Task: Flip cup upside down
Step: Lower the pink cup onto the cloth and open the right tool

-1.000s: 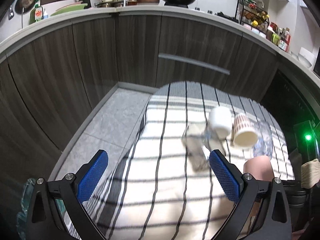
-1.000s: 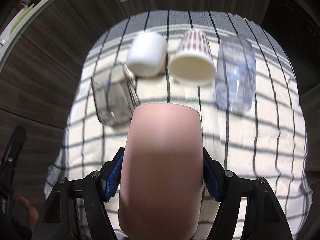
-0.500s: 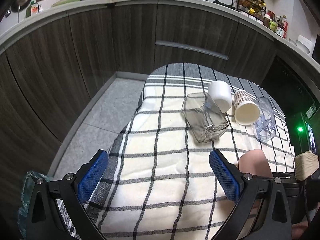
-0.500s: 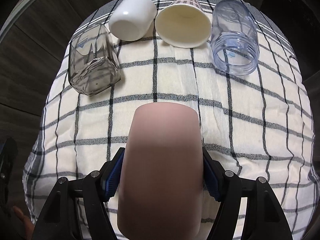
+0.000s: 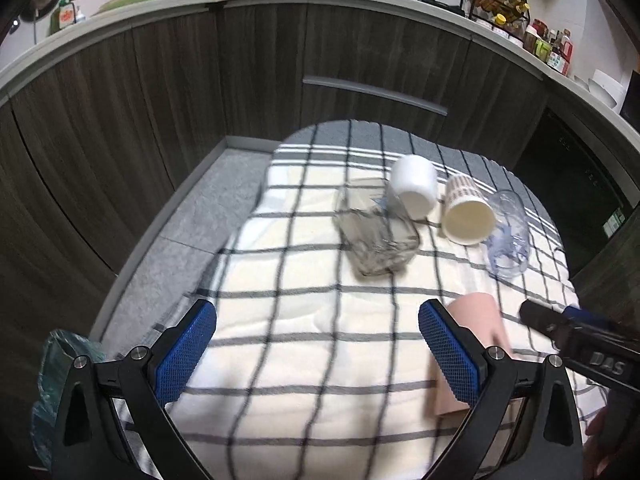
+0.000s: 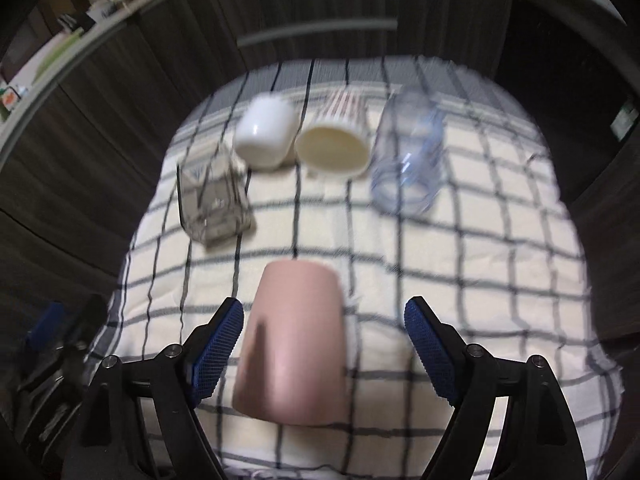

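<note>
A pink cup stands upside down on the checked cloth, its closed base up. My right gripper is open, its blue pads on either side of the cup and apart from it. The pink cup also shows in the left wrist view, partly behind my left gripper's right finger. My left gripper is open and empty above the near part of the cloth. The right gripper's body enters from the right.
Four more cups lie on their sides at the far end of the cloth: a square clear glass, a white cup, a striped paper cup and a clear bluish tumbler. Dark cabinets surround the table.
My right gripper has opened and let go of the pink cup, which now stands on the cloth. The right gripper has drawn back. The left gripper has shifted slightly.
</note>
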Tool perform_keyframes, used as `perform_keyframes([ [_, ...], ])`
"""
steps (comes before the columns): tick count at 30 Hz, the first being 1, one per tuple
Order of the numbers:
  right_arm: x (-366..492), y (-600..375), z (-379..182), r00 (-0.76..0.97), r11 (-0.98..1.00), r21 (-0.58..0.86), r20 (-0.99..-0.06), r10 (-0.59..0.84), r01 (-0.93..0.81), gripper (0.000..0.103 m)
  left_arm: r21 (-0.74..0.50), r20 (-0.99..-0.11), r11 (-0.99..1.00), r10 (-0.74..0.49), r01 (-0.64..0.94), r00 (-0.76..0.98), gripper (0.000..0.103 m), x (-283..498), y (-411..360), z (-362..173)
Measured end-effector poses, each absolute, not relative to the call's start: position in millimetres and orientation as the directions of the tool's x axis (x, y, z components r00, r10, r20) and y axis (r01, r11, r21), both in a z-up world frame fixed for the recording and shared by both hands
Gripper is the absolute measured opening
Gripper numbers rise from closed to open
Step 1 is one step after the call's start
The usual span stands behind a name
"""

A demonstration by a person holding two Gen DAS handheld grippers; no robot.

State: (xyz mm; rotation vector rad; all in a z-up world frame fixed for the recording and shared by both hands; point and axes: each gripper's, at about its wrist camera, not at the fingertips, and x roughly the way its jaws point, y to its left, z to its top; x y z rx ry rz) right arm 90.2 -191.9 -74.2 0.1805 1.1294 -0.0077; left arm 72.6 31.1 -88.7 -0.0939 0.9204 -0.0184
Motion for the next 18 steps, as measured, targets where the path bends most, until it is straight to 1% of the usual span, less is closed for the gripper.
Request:
perform_keyframes([
  [4,79.7,-202.3,-50.9,0.551,0.99,0.106,-0.834,0.039,0.09,0.083,-0.044,-0.812,0.999,-0.047,0.019,0.582,0.103,75.8,3.0,-89.6],
  [5,75.4,-206.8,-45.6,0.582,0.991,0.099,-0.813,0.027,0.092,0.086,-0.039,-0.817,0.999,-0.05,0.031,0.574,0.103,77.0,-4.4,-90.0],
  [6,70.9,-211.3,-39.9,0.614,0.991,0.093,-0.79,0.016,0.095,0.088,-0.042,-0.825,0.998,-0.061,0.047,0.562,0.103,78.3,-11.6,-91.0],
  [8,63.6,-219.6,-31.4,0.666,0.991,0.085,-0.746,-0.005,0.103,0.09,-0.064,-0.847,0.995,-0.097,0.081,0.522,0.103,82.8,-24.9,-95.0],
  [11,57.6,-232.0,-22.6,0.711,0.991,0.081,-0.703,-0.023,0.111,0.09,-0.074,-0.876,0.992,-0.115,0.105,0.469,0.103,89.8,-42.4,-100.9],
  [14,58.4,-241.8,-20.0,0.73,0.99,0.081,-0.683,-0.029,0.116,0.09,-0.073,-0.911,0.987,-0.124,0.142,0.394,0.103,99.6,-60.6,-108.1],
  [18,64.0,-256.8,-19.2,0.745,0.985,0.108,-0.667,-0.026,0.131,0.09,-0.048,-0.95,0.979,-0.105,0.196,0.293,0.103,115.3,-81.2,-119.5],
])
